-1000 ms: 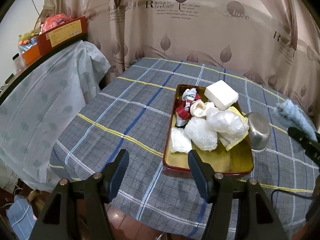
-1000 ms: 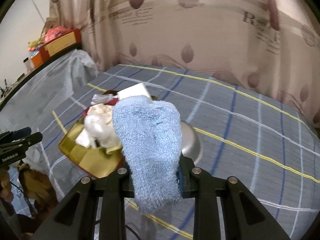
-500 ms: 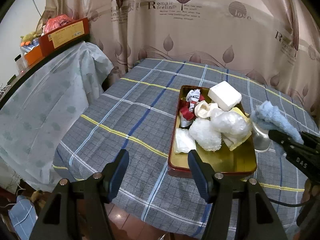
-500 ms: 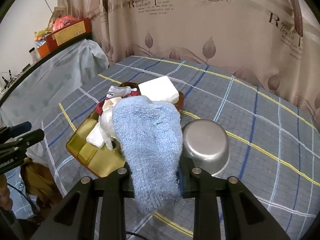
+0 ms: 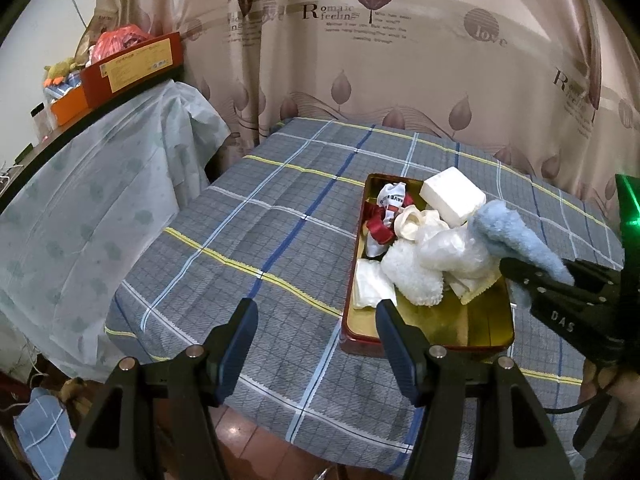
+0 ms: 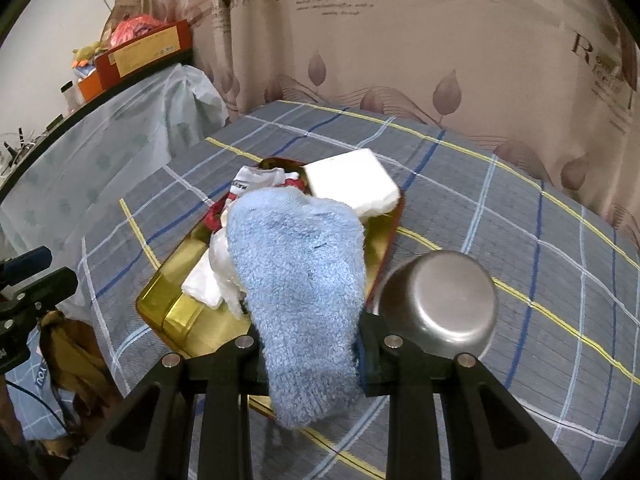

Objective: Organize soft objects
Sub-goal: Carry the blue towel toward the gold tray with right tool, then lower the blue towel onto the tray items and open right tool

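Note:
A gold tray with a red rim (image 5: pixel 424 345) lies on the plaid tablecloth and holds a white foam block (image 5: pixel 452 197), white fluffy cloths (image 5: pixel 412 276), a crumpled plastic bag and a red-and-white sock. My right gripper (image 6: pixel 309 344) is shut on a fluffy blue sock (image 6: pixel 296 272), which hangs over the tray's near right part (image 6: pixel 176 314). From the left wrist view that sock (image 5: pixel 516 236) sits above the pile, with the right gripper (image 5: pixel 560 300) behind it. My left gripper (image 5: pixel 314 316) stands open and empty before the tray's near left corner.
An upturned steel bowl (image 6: pixel 440 296) rests right of the tray. A leaf-print curtain (image 5: pixel 400 60) backs the table. A covered shelf (image 5: pixel 100 184) with red and orange boxes stands at left. The table edge and floor lie just below my left gripper.
My right gripper has carried the blue sock leftward and slightly down, from beside the bowl to over the tray. The left gripper has stayed where it was.

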A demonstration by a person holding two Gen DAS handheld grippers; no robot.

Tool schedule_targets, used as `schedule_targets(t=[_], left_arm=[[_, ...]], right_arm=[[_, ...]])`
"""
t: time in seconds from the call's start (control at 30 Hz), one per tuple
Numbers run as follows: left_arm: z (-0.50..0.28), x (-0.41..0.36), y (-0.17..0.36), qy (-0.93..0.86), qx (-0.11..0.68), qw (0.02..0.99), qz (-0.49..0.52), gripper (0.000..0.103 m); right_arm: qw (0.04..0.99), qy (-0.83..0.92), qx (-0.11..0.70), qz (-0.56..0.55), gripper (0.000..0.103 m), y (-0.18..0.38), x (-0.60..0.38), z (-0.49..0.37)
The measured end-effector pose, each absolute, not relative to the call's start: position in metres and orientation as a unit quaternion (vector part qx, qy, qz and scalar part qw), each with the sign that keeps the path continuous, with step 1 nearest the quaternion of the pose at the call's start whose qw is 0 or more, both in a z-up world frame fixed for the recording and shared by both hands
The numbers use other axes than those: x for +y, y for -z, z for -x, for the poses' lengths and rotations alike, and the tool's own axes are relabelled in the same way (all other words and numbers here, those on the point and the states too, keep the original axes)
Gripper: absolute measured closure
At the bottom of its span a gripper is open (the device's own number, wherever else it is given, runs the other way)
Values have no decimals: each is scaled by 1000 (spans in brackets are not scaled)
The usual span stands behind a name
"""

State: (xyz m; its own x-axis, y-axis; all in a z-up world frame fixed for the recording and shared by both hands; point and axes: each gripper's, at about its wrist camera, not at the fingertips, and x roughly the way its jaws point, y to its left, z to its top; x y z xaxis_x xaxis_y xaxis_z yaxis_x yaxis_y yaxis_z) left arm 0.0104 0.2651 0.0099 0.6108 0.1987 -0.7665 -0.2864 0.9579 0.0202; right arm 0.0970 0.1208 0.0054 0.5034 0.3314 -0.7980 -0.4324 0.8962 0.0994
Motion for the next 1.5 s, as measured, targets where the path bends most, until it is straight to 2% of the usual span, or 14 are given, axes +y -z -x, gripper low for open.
schedule_targets(t=[0.6, 0.7, 0.87, 0.97, 1.1, 1.13, 1.17, 1.4, 1.5], left_arm=[[-10, 267, -10, -138, 420, 895, 60, 40], [-10, 268, -10, -138, 420, 895, 60, 40], [-9, 269, -10, -140, 416, 896, 63, 40], [-8, 269, -12, -143, 406, 900, 68, 40], [-8, 270, -12, -146, 406, 899, 72, 40], [-9, 270, -11, -148, 407, 899, 73, 40], [-9, 269, -11, -148, 407, 898, 73, 40], [-7, 264, -13, -145, 407, 900, 65, 40], [-7, 261, -13, -144, 408, 899, 62, 40]], right_arm=[[848, -246, 462, 81, 79, 16, 166, -98], [849, -241, 462, 87, 76, 20, 169, -98], [853, -231, 461, 79, 66, 23, 168, -97], [859, -224, 456, 66, 46, 20, 164, -96], [864, -221, 450, 52, 34, 12, 160, -93], [864, -220, 450, 49, 26, 11, 160, -93], [865, -219, 449, 42, 23, 9, 158, -92], [872, -202, 446, 27, 17, -5, 145, -81], [874, -195, 446, 20, 8, -9, 138, -73]])
